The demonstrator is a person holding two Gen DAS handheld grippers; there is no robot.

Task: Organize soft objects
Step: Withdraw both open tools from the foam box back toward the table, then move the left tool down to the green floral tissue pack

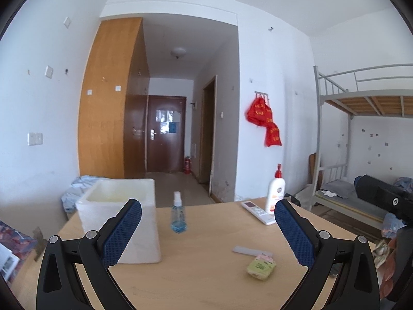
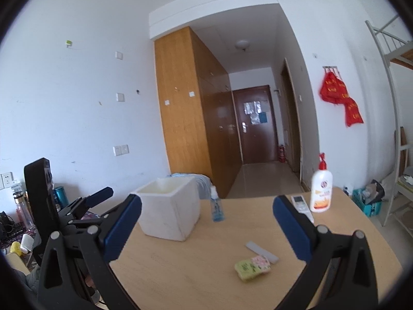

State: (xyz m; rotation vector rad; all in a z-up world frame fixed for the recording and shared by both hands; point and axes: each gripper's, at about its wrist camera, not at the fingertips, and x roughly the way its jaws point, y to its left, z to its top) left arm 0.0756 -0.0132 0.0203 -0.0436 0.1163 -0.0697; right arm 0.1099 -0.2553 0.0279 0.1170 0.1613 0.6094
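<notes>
A small yellow-green soft packet (image 1: 260, 267) lies on the wooden table (image 1: 201, 279), right of centre; it also shows in the right wrist view (image 2: 253, 267). A white foam box (image 1: 121, 214) stands open-topped at the table's left; it also shows in the right wrist view (image 2: 169, 209). My left gripper (image 1: 206, 232) is open and empty above the table's near edge. My right gripper (image 2: 206, 230) is open and empty, held above the near side of the table. The left gripper (image 2: 85, 206) appears at the left of the right wrist view.
A grey flat strip (image 1: 251, 251) lies just behind the packet. A blue spray bottle (image 1: 179, 213), a white remote (image 1: 258, 211) and a white lotion bottle (image 1: 276, 190) stand at the table's far side. A metal bunk bed (image 1: 361, 129) is on the right.
</notes>
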